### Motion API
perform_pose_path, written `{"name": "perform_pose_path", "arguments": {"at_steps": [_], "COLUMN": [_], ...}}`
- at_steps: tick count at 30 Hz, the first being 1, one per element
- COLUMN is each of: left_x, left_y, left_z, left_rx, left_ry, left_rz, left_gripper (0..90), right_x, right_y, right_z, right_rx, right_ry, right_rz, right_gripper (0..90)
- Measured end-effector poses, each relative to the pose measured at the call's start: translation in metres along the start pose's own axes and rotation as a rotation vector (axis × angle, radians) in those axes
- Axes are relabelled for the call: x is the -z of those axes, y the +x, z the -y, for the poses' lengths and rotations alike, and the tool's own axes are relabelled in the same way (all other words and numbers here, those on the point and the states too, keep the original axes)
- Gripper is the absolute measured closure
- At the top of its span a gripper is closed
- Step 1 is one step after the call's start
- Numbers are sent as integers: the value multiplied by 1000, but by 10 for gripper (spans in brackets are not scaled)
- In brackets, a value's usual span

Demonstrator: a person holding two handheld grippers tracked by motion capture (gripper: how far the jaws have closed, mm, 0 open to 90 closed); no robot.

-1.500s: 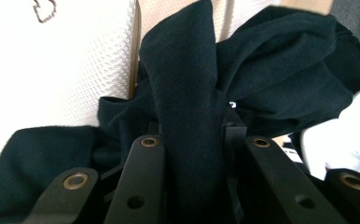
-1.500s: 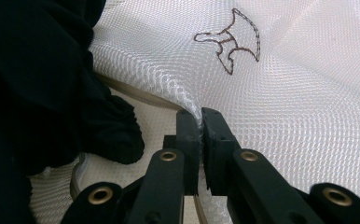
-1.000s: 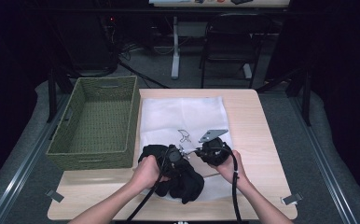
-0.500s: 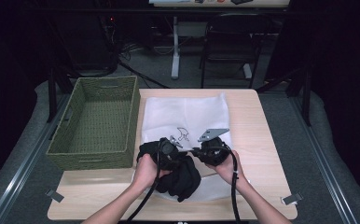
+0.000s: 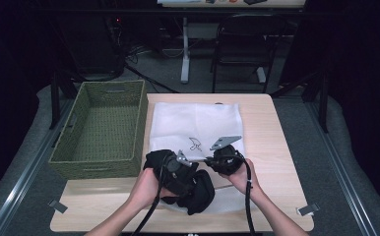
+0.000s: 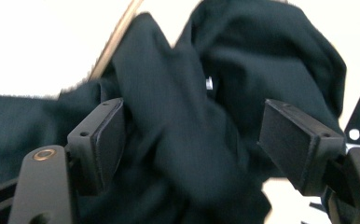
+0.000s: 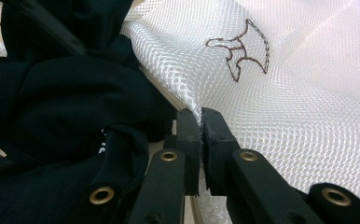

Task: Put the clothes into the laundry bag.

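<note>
At table front: left gripper [image 6: 192, 140] jaws just opened around black garment [image 5: 198, 189]; right gripper [image 7: 200, 140] clenched on white mesh bag [image 7: 308, 93] edge.

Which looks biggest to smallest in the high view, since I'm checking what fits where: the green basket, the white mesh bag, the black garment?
1. Green basket and white mesh bag: look alike, too close to rank.
2. Black garment: clearly smallest, bunched and partly hidden.

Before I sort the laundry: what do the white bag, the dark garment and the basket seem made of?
White bag: synthetic mesh, judging by its fine open net weave. Dark garment: soft matte knit, perhaps cotton, loosely crumpled. Basket: green woven fibre, visibly plaited.
</note>
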State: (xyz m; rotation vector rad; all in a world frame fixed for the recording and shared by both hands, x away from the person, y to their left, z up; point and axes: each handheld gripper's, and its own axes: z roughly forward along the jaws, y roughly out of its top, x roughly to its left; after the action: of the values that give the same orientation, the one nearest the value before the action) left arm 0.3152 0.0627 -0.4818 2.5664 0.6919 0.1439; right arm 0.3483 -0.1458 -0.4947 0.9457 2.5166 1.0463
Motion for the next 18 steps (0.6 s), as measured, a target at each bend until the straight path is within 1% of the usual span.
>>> {"name": "perform_pose_path", "arguments": {"at_steps": [2, 3, 4, 5, 6, 7, 8, 9, 11, 12, 13, 14, 16, 17, 18], "left_x": [-1, -1, -8, -11, -17, -23, -23, -28, -32, -34, -34, -33, -30, -28, -27], "left_y": [2, 2, 7, 12, 16, 20, 20, 22, 23, 26, 29, 31, 33, 32, 31], "left_z": [8, 8, 15, 17, 20, 23, 23, 26, 32, 36, 38, 42, 46, 47, 46], "left_rx": [14, 14, 61, 62, 77, 101, 101, 112, 97, 106, 130, 149, 161, 148, 141], "left_ry": [13, 13, 18, 30, 39, 49, 49, 47, 37, 27, 8, -14, -44, -53, -63], "left_rz": [-27, -27, -35, -23, -20, -16, -16, -23, -56, -47, -23, -7, 12, 20, 18], "left_gripper": [220, 217, 208, 208, 216, 218, 233, 233, 368, 450, 540, 595, 719, 732, 741], "right_x": [0, 0, 1, 0, -1, -3, -3, -6, -6, -7, -9, -9, -8, -8, -8], "right_y": [1, 1, 2, 2, 1, 1, 1, 2, 6, 7, 7, 7, 9, 9, 9], "right_z": [0, 0, 0, -1, -1, -1, -1, -1, -3, -5, -6, -6, -7, -8, -8], "right_rx": [11, 11, 19, 16, 13, 5, 5, 6, 19, 24, 25, 19, 19, 21, 22], "right_ry": [2, 2, 5, 5, 6, 11, 11, 21, 19, 19, 17, 17, 10, 4, 2], "right_rz": [0, 0, 2, 1, -7, -10, -10, -7, -8, -5, -6, -3, 6, 10, 9], "right_gripper": [867, 867, 868, 868, 868, 868, 868, 868, 869, 869, 869, 869, 869, 870, 870]}}
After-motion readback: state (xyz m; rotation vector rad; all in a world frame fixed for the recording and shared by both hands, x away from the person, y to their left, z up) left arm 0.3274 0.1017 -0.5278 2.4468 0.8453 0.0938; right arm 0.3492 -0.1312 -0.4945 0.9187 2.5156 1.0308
